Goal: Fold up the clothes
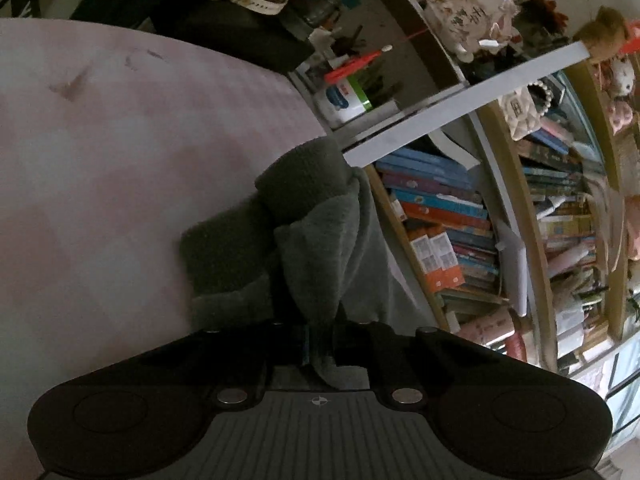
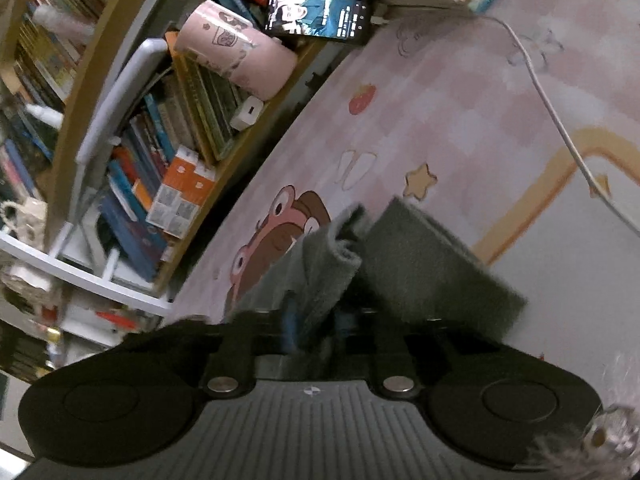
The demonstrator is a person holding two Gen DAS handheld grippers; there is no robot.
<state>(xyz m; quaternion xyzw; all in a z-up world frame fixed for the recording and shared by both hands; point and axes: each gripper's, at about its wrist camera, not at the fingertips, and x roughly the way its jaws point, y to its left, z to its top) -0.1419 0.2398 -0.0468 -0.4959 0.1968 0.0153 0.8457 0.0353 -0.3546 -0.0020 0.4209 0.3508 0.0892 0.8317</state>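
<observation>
A dark grey fleece garment (image 1: 316, 236) hangs bunched from my left gripper (image 1: 320, 340), which is shut on a fold of it above the pink sheet (image 1: 120, 160). In the right wrist view the same grey garment (image 2: 420, 264) is partly folded, and my right gripper (image 2: 314, 328) is shut on its rolled edge. The garment's lower part drapes toward the cartoon-printed pink sheet (image 2: 440, 120). The fingertips of both grippers are buried in the fabric.
A bookshelf full of books (image 1: 448, 220) stands right beside the bed, also in the right wrist view (image 2: 160, 160). A phone with a lit screen (image 2: 320, 14) and a pink mug (image 2: 236, 52) sit on the shelf. A white cable (image 2: 560, 128) crosses the sheet.
</observation>
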